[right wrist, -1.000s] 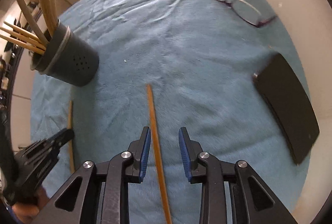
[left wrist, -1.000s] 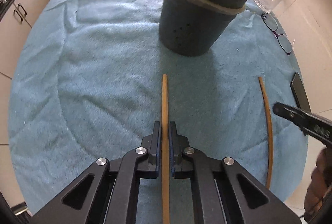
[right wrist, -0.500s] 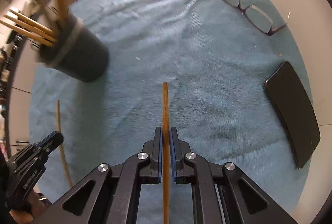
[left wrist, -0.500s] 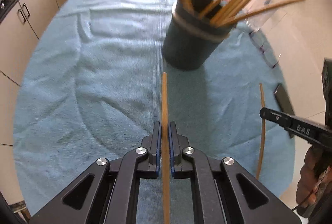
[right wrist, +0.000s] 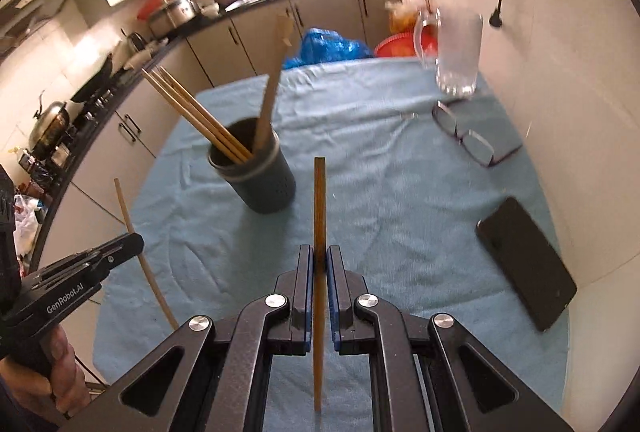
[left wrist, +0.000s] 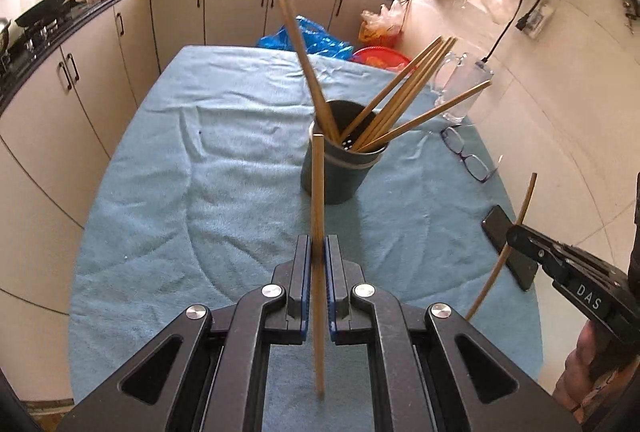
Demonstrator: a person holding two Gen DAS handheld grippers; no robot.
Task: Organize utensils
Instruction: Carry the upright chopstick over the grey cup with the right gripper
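Hidden, cropped and blurred parts

In the left wrist view the left chopstick [left wrist: 318, 216] crosses and hides a strip of the holder [left wrist: 340, 167]; the phone [left wrist: 510, 244] at the table's right edge is partly covered by the right gripper [left wrist: 516, 234]. In the right wrist view the glass [right wrist: 458, 51] and bags behind it are smeared, and the hand [right wrist: 60, 372] is cut by the frame.

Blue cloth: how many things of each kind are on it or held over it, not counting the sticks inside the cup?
Held chopsticks: 2, left chopstick in the left gripper, right chopstick in the right gripper
Dark cup: 1
Eyeglasses: 1
Phone: 1
Glass mug: 1
Total: 6
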